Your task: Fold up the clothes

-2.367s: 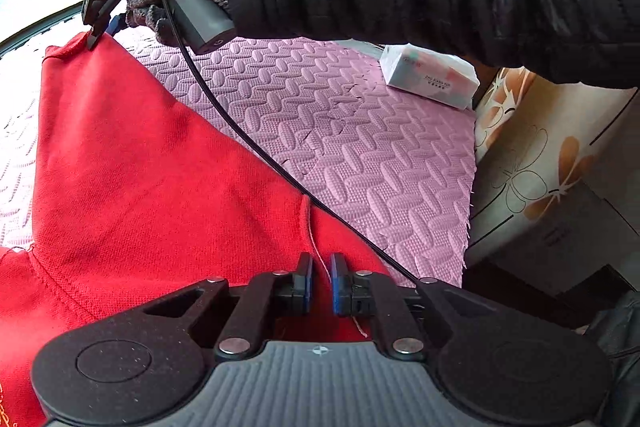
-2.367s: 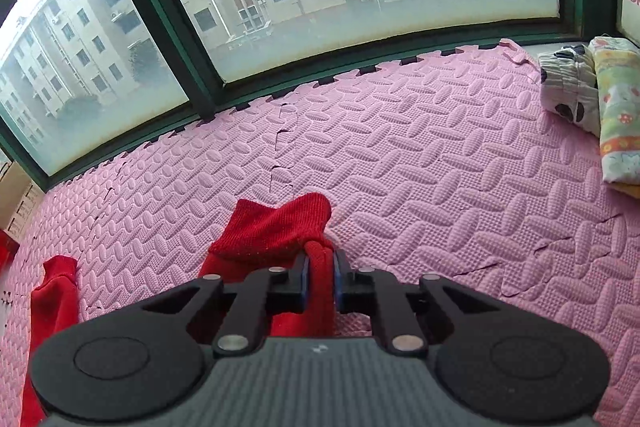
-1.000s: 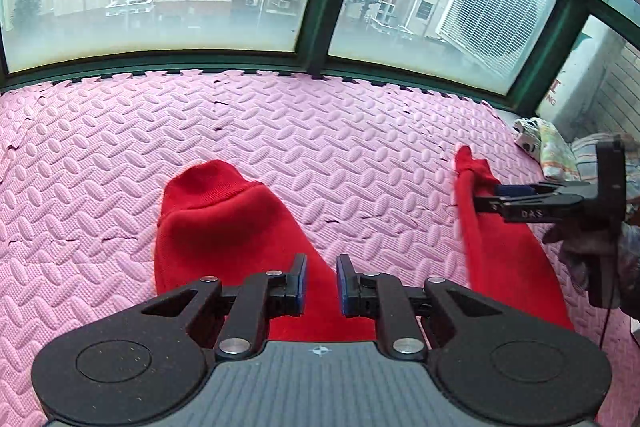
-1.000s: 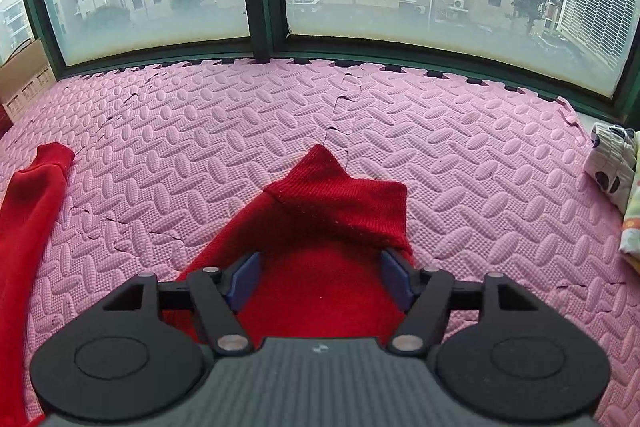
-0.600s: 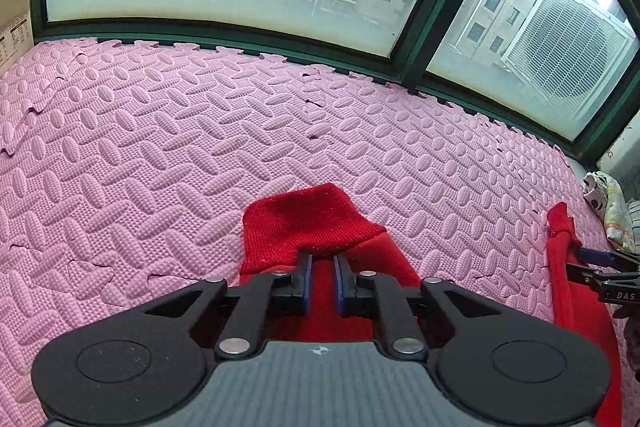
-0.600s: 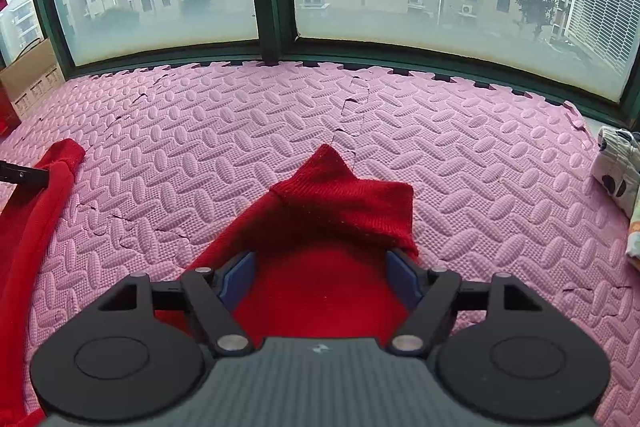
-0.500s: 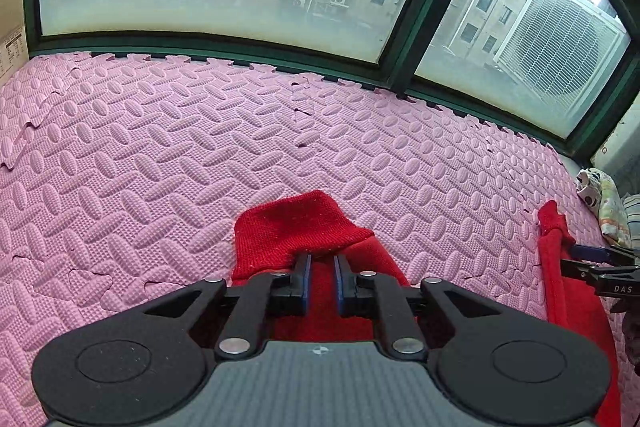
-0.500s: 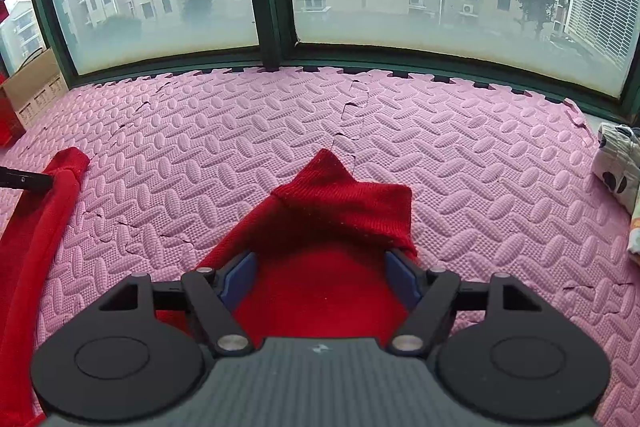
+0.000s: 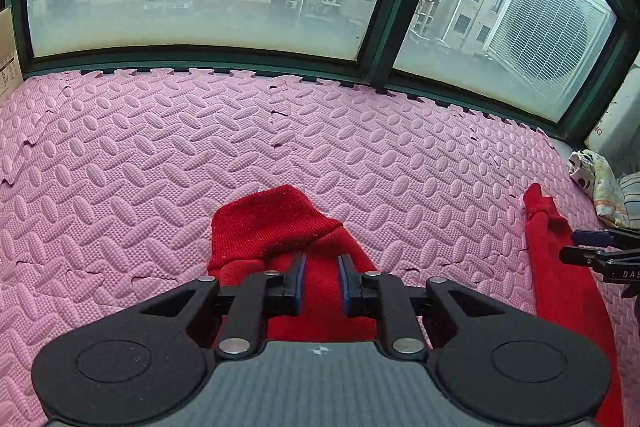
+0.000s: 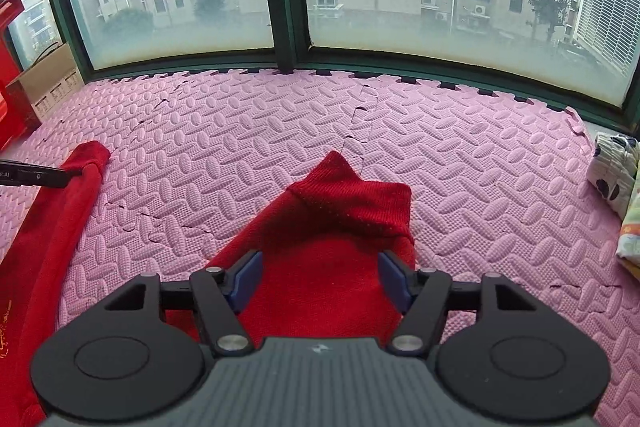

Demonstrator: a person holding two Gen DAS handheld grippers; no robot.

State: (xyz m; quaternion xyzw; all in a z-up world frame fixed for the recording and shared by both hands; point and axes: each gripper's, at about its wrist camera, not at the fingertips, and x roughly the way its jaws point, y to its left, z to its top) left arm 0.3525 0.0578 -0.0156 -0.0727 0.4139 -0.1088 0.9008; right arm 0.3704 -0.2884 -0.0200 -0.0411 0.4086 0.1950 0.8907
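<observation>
A red sweater lies on the pink foam mat with both sleeves stretched toward the window. In the left wrist view the left sleeve's ribbed cuff lies just past my left gripper. Its jaws are opening, with a narrow gap over the red sleeve and the pads off the cloth. The right sleeve's cuff lies ahead of my right gripper. Those jaws stand wide and are closing, the sleeve flat below them and untouched. Each view shows the other sleeve and the other gripper's fingertips at its side.
A green-framed window wall bounds the mat at the far side. A cardboard box and a red object stand at the far left. Folded patterned cloths lie at the right edge of the mat.
The left jaws, shut on the sleeve just before, have parted and the cloth lies loose. The right jaws have narrowed slightly. Both sleeves stay flat on the mat.
</observation>
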